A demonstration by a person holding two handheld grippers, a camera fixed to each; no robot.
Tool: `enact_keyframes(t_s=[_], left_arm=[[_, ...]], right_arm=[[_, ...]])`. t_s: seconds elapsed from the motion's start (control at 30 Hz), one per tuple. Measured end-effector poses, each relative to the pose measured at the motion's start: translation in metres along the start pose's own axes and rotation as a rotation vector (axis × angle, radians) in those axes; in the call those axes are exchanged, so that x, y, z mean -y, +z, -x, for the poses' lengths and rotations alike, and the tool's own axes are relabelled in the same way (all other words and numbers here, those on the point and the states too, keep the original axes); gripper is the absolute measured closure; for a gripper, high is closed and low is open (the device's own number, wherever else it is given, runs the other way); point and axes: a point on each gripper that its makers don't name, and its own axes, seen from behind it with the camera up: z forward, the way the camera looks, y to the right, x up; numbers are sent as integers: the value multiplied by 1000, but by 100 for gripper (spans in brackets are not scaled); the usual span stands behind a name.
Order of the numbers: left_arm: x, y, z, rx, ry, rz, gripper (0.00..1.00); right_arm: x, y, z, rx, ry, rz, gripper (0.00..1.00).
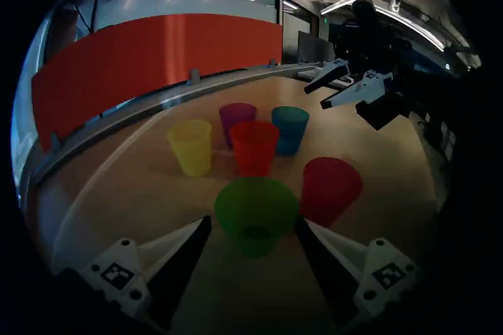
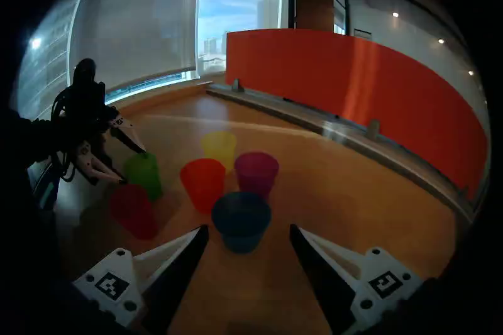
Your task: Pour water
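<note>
Six plastic cups stand close together on a wooden table (image 1: 119, 197). In the left gripper view the green cup (image 1: 256, 209) is nearest, set between the tips of my open left gripper (image 1: 252, 220). Behind it stand a dark red cup (image 1: 330, 189), an orange-red cup (image 1: 254, 146), a yellow cup (image 1: 190, 146), a purple cup (image 1: 237, 120) and a teal cup (image 1: 290, 129). My right gripper (image 1: 314, 99) hovers open beyond the teal cup. In the right gripper view the teal cup (image 2: 241, 220) sits just ahead of my open right gripper (image 2: 248, 228). The left gripper (image 2: 133, 166) straddles the green cup (image 2: 144, 175).
A long orange-red partition (image 1: 157, 58) with a grey rail runs along the table's far edge. Large windows (image 2: 239, 14) lie beyond it. A person's dark sleeve (image 2: 31, 140) holds the left gripper. Bare tabletop (image 2: 352, 209) spreads to the right of the cups.
</note>
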Motion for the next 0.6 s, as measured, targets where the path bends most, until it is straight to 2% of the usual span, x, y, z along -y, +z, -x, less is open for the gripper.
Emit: enact_keyframes(t_s=[0.6], left_arm=[[-2,18,-4,-4,-2,28,1]], right_arm=[[-2,11,7,15,9,-14,0]])
